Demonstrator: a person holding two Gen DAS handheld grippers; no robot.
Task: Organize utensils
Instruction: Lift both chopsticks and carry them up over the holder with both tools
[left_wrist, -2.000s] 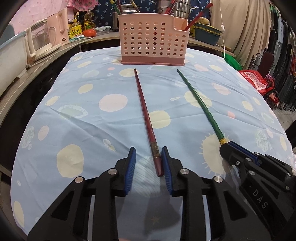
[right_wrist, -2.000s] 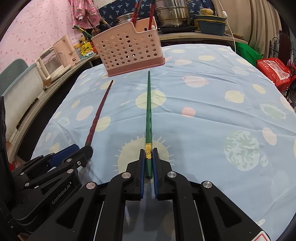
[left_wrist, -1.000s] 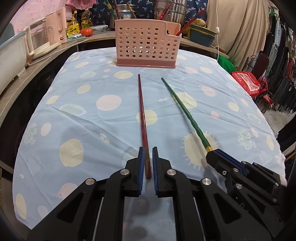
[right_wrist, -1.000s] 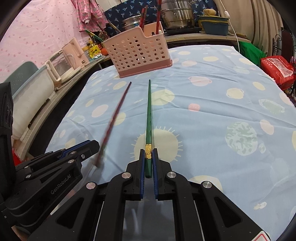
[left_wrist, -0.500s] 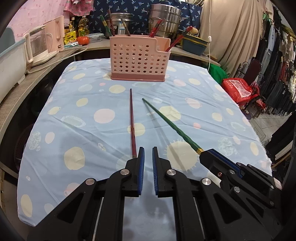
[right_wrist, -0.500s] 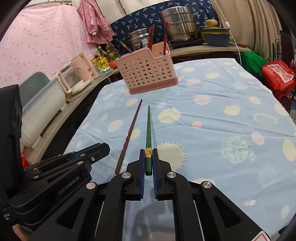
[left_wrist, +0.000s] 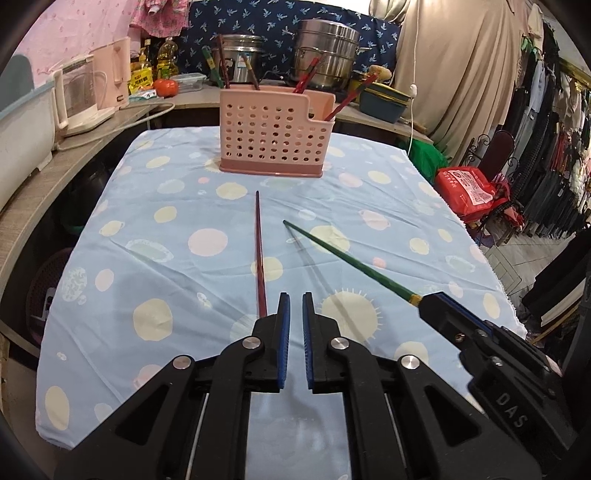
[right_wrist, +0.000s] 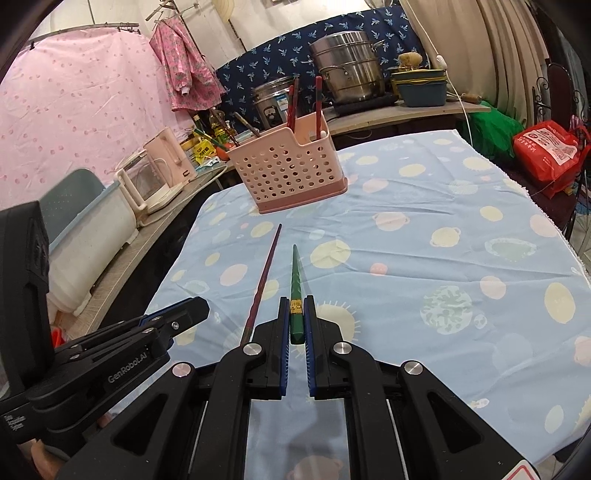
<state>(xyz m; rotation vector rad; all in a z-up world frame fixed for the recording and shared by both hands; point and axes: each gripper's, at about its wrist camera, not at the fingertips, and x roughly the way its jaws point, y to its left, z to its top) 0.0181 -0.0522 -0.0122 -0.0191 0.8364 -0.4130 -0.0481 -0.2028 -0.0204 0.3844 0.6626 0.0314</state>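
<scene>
My right gripper (right_wrist: 296, 308) is shut on the thick end of a green chopstick (right_wrist: 295, 280), lifted off the cloth with its tip pointing toward the basket. The green chopstick also shows in the left wrist view (left_wrist: 347, 260), coming from the right gripper (left_wrist: 432, 306). My left gripper (left_wrist: 293, 304) is nearly closed with nothing between its pads. A dark red chopstick (left_wrist: 260, 254) lies on the cloth just left of the left gripper, and shows in the right wrist view (right_wrist: 264, 275). A pink perforated utensil basket (left_wrist: 275, 138) stands at the far end and holds several chopsticks.
The table has a blue spotted cloth (left_wrist: 177, 236). A counter behind holds steel pots (left_wrist: 327, 55), a kettle (left_wrist: 86, 94) and bottles. A red bag (left_wrist: 467, 186) and a clothes rack are off the table's right side.
Both grippers rose and pulled back. The right one lifted the green chopstick. The left one closed around the red chopstick's end, then came up without it; the red chopstick stays on the cloth.
</scene>
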